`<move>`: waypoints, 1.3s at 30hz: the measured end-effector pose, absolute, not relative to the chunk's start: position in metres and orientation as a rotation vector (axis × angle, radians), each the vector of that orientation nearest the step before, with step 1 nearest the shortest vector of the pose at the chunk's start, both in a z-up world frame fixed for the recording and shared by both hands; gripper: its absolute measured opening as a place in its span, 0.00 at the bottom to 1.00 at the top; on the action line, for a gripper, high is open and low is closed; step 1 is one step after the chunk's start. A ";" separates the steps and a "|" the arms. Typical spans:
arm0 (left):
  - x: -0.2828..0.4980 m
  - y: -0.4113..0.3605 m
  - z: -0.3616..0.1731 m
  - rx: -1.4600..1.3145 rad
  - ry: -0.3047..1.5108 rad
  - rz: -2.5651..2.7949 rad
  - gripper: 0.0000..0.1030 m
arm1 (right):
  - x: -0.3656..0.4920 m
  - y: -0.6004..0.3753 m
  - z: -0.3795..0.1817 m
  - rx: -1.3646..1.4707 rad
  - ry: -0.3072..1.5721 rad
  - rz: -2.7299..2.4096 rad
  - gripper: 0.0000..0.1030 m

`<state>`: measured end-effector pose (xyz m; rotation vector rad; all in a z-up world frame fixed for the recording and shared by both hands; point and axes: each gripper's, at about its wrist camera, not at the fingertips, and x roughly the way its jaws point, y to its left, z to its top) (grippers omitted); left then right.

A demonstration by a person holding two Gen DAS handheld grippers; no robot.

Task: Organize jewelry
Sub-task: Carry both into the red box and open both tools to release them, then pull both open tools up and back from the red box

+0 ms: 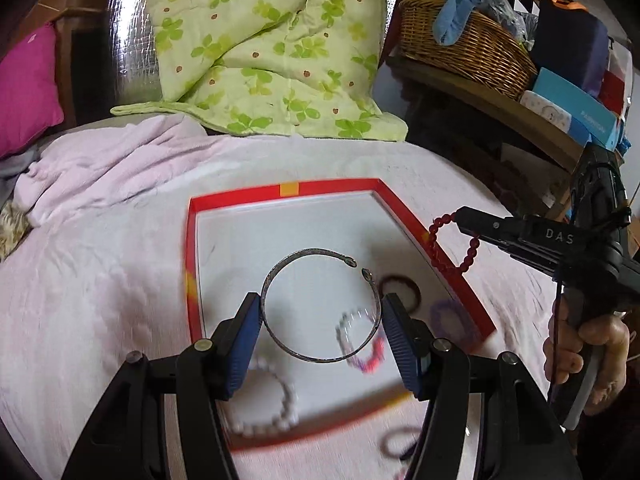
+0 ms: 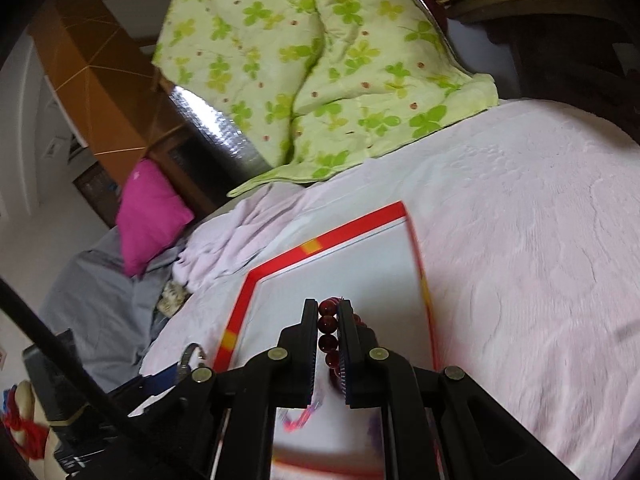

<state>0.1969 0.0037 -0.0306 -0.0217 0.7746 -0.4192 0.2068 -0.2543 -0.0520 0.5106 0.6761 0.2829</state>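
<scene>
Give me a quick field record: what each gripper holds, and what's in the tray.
left gripper: shut on open-ended silver metal bangle, held above the tray
right gripper: shut on dark red round-bead bracelet, over the tray's edge
tray: red-rimmed white shallow box lid on pink blanket
in tray: white pearl bracelet, pink-and-clear bead bracelet, dark hair tie, purple ring-shaped item; all blurred

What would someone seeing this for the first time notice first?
Probably the silver open bangle, held across its width between the blue pads of the left tongs above the red-rimmed white tray on the pink blanket. Next, the string of dark red beads pinched in the shut right tongs at the tray's right edge. Behind, a green clover-print quilt stands out.
</scene>
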 end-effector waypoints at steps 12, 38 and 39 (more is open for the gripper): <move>0.247 -0.008 -0.067 -0.023 0.887 -0.388 0.61 | 0.263 -0.253 -0.067 0.542 0.701 0.198 0.10; 0.184 0.017 -0.042 0.050 0.824 -0.265 0.62 | 0.213 -0.239 -0.055 0.483 0.729 0.209 0.23; 0.179 0.017 -0.041 0.052 0.820 -0.266 0.62 | 0.204 -0.238 -0.052 0.468 0.729 0.213 0.23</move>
